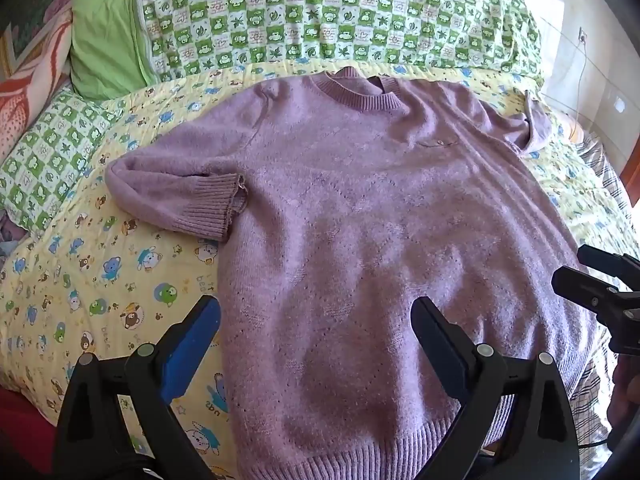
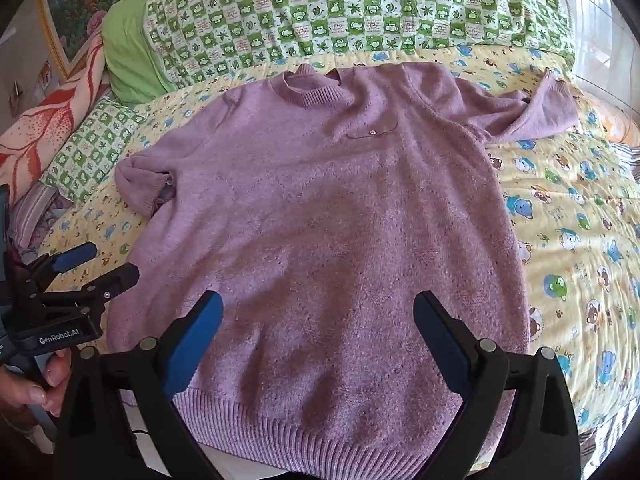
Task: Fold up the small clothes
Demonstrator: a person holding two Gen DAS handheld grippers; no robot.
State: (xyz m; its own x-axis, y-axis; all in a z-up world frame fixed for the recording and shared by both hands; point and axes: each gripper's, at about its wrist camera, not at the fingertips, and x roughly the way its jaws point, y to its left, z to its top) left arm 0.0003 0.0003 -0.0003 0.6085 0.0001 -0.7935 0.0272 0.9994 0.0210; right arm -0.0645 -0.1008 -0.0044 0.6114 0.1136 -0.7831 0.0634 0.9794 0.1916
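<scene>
Ahead of both grippers, a yellow cartoon-bear bedsheet (image 2: 568, 216) carries a flat lilac knitted sweater (image 2: 320, 216); green-checked quilt (image 2: 360, 8) beyond.

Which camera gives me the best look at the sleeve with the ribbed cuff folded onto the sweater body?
Left wrist: the ribbed cuff is large and sharp, its ribs clear. In the right wrist view the cuff sits small near the left edge, mostly turned away.

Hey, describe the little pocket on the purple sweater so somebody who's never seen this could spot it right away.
On the yellow cartoon quilt lies a purple sweater, front up. Below and right of its ribbed collar, on the chest, is the pocket: a short dark slit with one small pale button, the only trim there.
</scene>
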